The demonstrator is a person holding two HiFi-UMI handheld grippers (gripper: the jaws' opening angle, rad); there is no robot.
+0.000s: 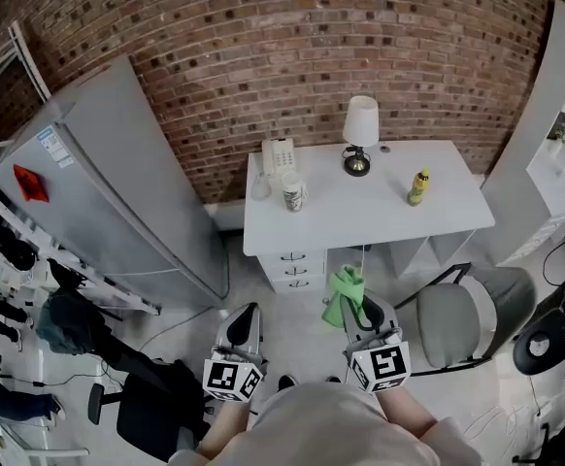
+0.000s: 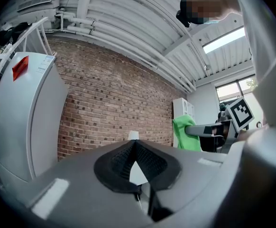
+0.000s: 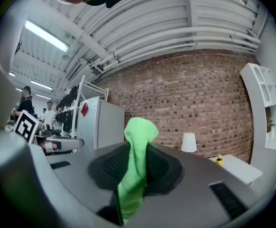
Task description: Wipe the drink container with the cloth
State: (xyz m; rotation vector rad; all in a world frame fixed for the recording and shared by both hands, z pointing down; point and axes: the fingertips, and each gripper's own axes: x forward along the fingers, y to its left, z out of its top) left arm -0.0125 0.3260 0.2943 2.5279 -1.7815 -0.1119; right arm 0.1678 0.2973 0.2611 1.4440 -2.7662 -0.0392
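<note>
Head view: yellow bottle [image 1: 418, 187] near desk's [image 1: 360, 223] right edge, well apart from left gripper [image 1: 245, 316] and right gripper [image 1: 359, 313]. Left gripper view: jaws pressed together, empty. Right gripper view: jaws pinch green cloth [image 3: 137, 137]. Approach step, likely; next, reach cloth to bottle.

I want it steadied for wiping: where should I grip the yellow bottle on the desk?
Grip the yellow bottle low on its body with the left gripper, coming level from its left. It stands upright and alone on the desk, which probably leaves the top free for the cloth.
</note>
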